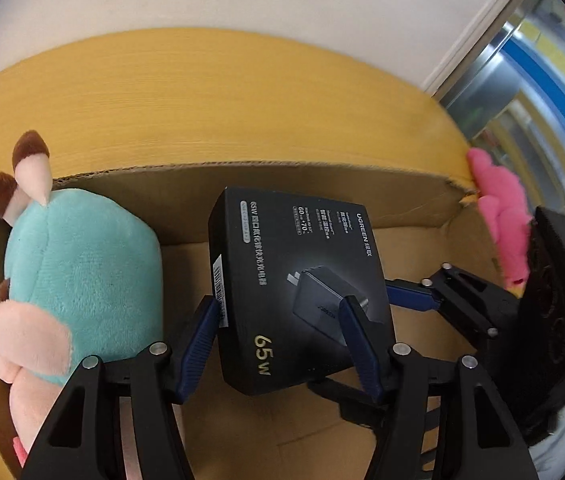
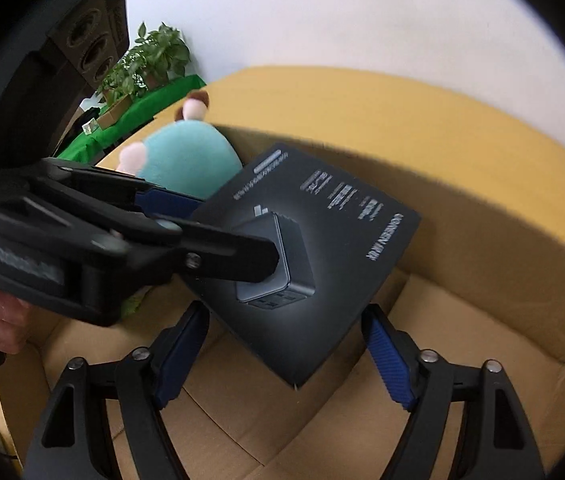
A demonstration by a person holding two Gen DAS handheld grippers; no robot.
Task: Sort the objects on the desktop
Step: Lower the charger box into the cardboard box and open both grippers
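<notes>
A black charger box [image 1: 298,280] marked 65W hangs inside an open cardboard carton [image 1: 302,176]. My left gripper [image 1: 278,316] is shut on the box, its blue pads pressed on both sides. The right wrist view shows the same box [image 2: 322,248] with the left gripper's fingers [image 2: 218,244] clamped on it from the left. My right gripper [image 2: 286,344] is open just below the box and holds nothing. It also shows in the left wrist view [image 1: 422,292] to the right of the box. A teal plush toy [image 1: 78,280] sits in the carton's left corner.
A pink plush [image 1: 502,224] hangs at the carton's right wall. The carton floor [image 2: 322,420] lies under the box. Beyond the carton are a white wall, a potted plant [image 2: 150,60] on a green cloth, and a glass door [image 1: 542,92].
</notes>
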